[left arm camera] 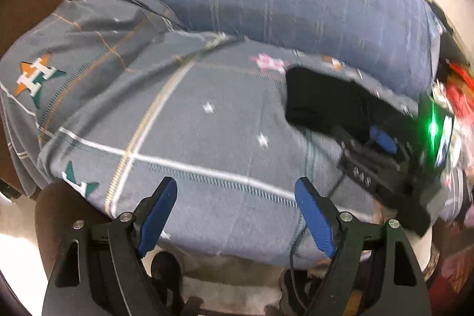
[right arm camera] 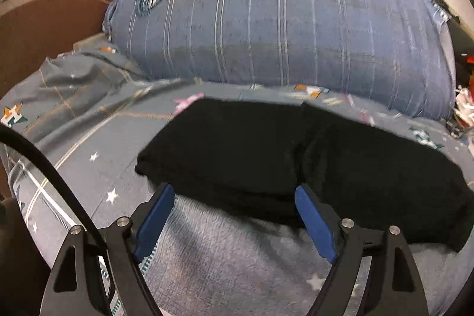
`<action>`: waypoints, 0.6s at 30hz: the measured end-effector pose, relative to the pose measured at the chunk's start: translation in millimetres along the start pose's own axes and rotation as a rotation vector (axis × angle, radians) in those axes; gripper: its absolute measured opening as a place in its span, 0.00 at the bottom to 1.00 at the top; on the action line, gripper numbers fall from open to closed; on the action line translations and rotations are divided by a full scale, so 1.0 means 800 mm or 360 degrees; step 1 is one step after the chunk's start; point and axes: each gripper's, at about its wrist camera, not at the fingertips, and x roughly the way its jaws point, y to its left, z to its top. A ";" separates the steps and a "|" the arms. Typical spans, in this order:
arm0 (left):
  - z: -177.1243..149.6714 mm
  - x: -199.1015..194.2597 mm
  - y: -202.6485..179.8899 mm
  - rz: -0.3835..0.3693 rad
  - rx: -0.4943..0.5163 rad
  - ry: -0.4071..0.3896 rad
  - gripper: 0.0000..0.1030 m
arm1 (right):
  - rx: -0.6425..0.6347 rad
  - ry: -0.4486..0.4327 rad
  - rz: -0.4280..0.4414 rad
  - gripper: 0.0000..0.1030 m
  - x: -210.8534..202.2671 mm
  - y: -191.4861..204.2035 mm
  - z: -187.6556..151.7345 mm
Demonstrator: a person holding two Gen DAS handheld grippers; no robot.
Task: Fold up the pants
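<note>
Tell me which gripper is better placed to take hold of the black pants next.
Right. The right gripper sits with open jaws at the near edge of the black pants. The left gripper is open over bare bedspread, with the pants well off to its right.

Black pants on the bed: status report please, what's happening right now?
Left gripper open, empty. Right gripper open, empty, at pants' near edge. Black pants lying on bedspread. Nothing blocking.

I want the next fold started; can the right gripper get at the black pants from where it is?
Probably yes. The right gripper is open and empty at the near edge of the black pants, which lie on the bedspread, with nothing between them.
</note>
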 end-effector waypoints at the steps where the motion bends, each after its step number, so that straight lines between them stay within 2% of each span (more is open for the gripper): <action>1: -0.004 0.001 -0.002 0.0000 0.0007 0.0001 0.79 | 0.0000 -0.0005 0.0005 0.85 -0.001 0.003 0.000; 3: -0.006 0.005 -0.005 -0.0008 0.0010 0.0015 0.79 | -0.0023 -0.0023 0.0036 0.85 -0.007 0.008 -0.001; 6: -0.007 0.008 -0.006 -0.0017 0.0005 0.0025 0.79 | -0.0072 -0.0013 -0.0002 0.85 -0.002 0.012 -0.005; 18: -0.011 0.004 -0.012 0.0000 0.0049 0.0024 0.79 | -0.0027 0.0026 0.0001 0.85 0.004 0.004 -0.009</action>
